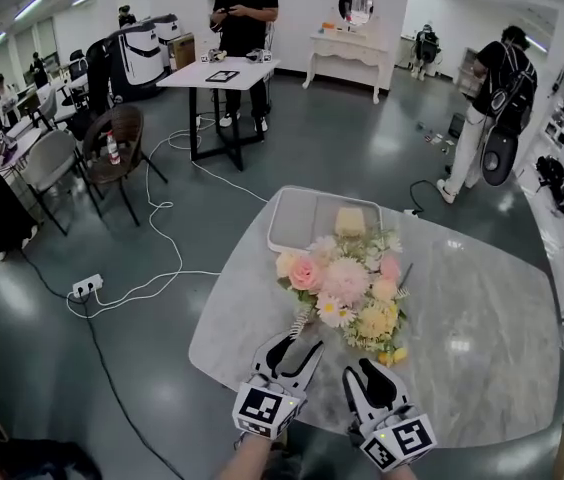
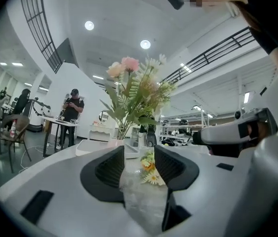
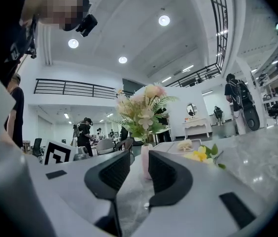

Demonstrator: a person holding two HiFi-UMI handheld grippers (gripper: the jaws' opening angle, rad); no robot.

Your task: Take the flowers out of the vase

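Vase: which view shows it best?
Right gripper view: the vase shows nearly whole through the gap between the jaws. Left gripper view shows only its top above a jaw. In the head view the flowers hide it.

The marble table (image 1: 482, 348) bears a tray (image 1: 297, 218), a vase (image 3: 145, 159) of flowers (image 1: 342, 280) and loose yellow flowers (image 3: 200, 155).

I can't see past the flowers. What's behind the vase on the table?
Behind the vase sits a grey tray holding a pale yellow lump. The flowers cover the tray's near edge, so anything there is hidden.
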